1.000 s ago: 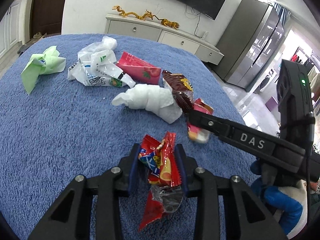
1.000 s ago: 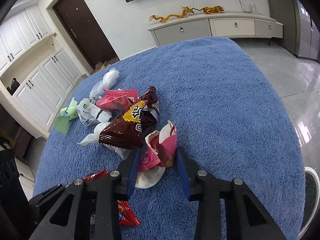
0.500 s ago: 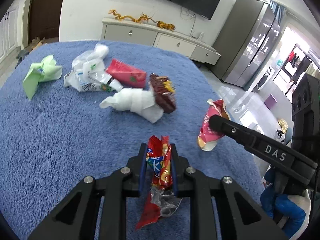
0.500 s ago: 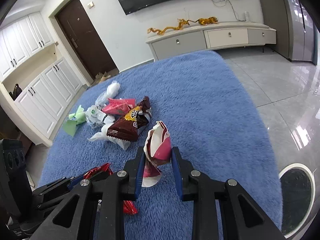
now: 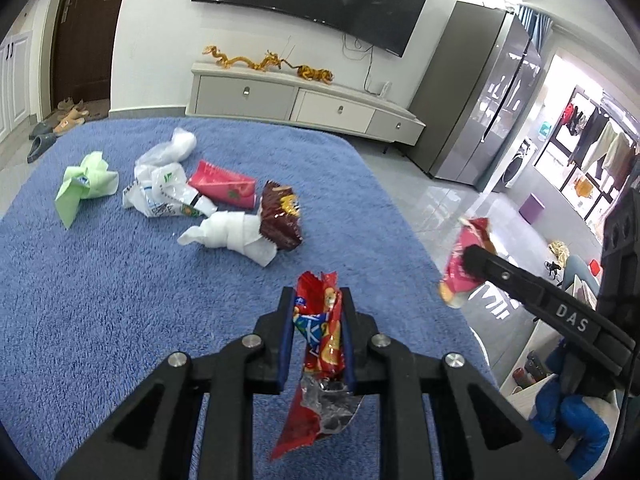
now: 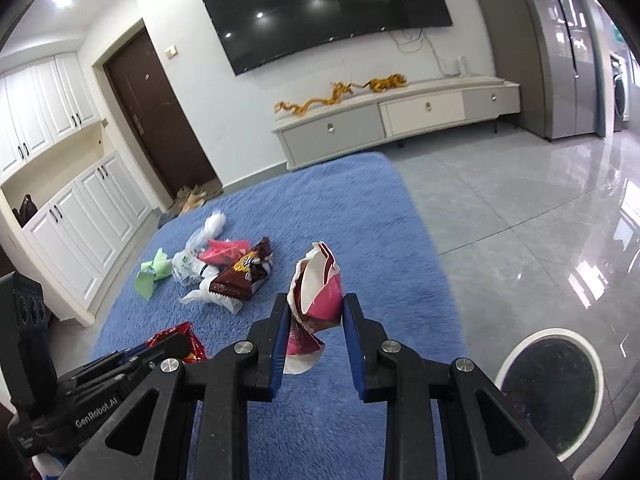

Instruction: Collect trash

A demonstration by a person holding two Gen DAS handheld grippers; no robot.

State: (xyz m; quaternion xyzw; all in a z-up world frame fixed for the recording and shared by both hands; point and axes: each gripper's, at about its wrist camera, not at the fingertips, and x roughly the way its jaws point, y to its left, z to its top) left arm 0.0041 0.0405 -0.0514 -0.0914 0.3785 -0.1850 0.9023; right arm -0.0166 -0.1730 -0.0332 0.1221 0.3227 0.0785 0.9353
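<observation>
Between the blue-padded fingers of our left gripper [image 5: 316, 334] sits a crumpled red foil snack wrapper [image 5: 320, 344]; the jaws are closed almost together on its upper part, and its silvery torn lower end hangs free below them, above the shaggy blue rug [image 5: 120, 300]. Our right gripper [image 6: 315, 328] is likewise clamped, with a slightly wider gap, on a pink and white paper snack bag [image 6: 316, 296] whose open mouth points up. In the left wrist view that same pink bag [image 5: 466, 260] shows at three o'clock, at the tip of the right gripper's finger, over the rug's edge and the glossy grey tile floor [image 6: 540, 220].

Further out on the rug, at eleven o'clock from the left jaws, the remaining trash lies in a loose cluster: a dark brown foil snack packet [image 5: 280, 220] resting against a twisted white paper tissue [image 5: 232, 234], behind them a flat pink-red pouch [image 5: 222, 190], then a crumpled white plastic bag with green print [image 5: 160, 192], and at ten o'clock, slightly apart, a pale green crumpled wrapper [image 5: 86, 184].

In the right wrist view, at four o'clock, a round white-rimmed bin with a dark inside [image 6: 552, 392] stands on the tiles beside the rug.
</observation>
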